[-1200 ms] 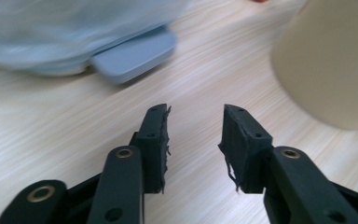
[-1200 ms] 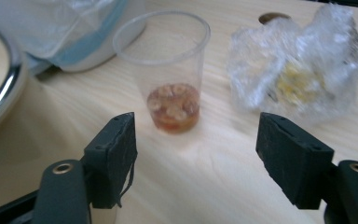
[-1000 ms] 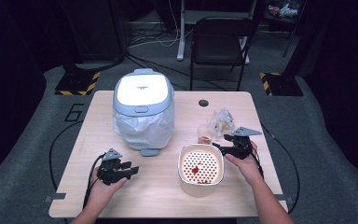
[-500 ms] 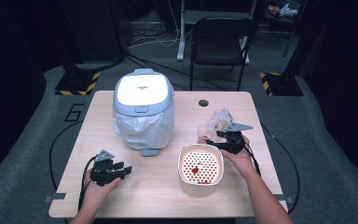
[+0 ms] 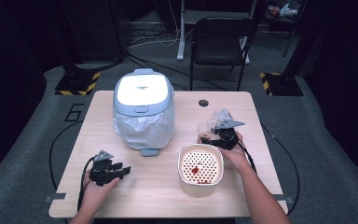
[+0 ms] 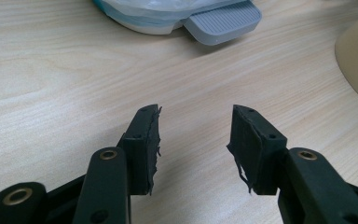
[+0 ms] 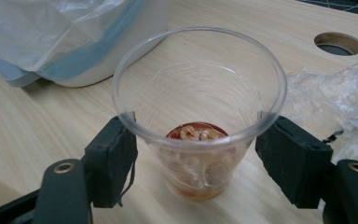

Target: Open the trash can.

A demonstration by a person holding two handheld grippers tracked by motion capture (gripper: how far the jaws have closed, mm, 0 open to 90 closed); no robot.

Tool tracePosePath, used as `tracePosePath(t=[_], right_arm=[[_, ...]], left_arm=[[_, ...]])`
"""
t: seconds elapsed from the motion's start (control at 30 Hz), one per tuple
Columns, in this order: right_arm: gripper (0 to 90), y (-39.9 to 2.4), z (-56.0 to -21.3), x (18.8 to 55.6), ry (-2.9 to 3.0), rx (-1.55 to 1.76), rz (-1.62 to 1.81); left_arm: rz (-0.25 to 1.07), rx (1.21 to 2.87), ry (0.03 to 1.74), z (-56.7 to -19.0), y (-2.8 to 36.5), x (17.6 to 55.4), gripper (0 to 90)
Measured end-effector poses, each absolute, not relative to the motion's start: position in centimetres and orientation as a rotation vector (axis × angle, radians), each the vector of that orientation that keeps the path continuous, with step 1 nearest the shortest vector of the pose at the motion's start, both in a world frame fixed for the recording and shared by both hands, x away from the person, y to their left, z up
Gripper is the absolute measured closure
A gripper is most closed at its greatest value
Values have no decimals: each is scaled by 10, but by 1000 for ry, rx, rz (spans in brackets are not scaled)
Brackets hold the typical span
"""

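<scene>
1. Light wood table, round cable hole near its upper edge.
2. White-and-grey lidded bin with plastic liner, upper left of centre.
3. Cream perforated basket, lower right of centre.
4. Clear plastic cup upright, just above the basket.
5. Crumpled clear plastic, right side.

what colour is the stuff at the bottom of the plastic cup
Reddish-brown, with pale lumps in it; the plastic cup itself is clear. Best seen in the right gripper view.
</scene>
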State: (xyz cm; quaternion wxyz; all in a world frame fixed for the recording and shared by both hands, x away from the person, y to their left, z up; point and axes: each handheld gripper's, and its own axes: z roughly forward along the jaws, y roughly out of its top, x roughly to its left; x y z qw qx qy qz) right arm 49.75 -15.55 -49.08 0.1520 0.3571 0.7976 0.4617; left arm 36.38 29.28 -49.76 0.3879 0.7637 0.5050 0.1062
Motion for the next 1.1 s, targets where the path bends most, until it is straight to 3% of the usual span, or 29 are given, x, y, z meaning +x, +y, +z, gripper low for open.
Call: tracePosePath(t=[0.13, 0.23, 0.43, 0.77, 0.9, 1.1], right_arm=[[290, -153, -495, 502, 2280, 1035, 1344], [370, -152, -496, 502, 2273, 1037, 1313], [396, -157, -491, 495, 2287, 1029, 1260], [402, -201, -491, 451, 2244, 1077, 1226], [399, -213, -491, 434, 2237, 1103, 1231], [388, -220, -491, 416, 2247, 1111, 1229]], left_arm=[[274, 1943, 1290, -498, 293, 364, 520], [276, 1929, 1296, -499, 294, 364, 514], [289, 1929, 1300, -498, 296, 364, 511], [297, 1912, 1283, -501, 296, 369, 513], [256, 1917, 1232, -498, 287, 378, 600], [303, 1909, 1182, -490, 261, 397, 708]])
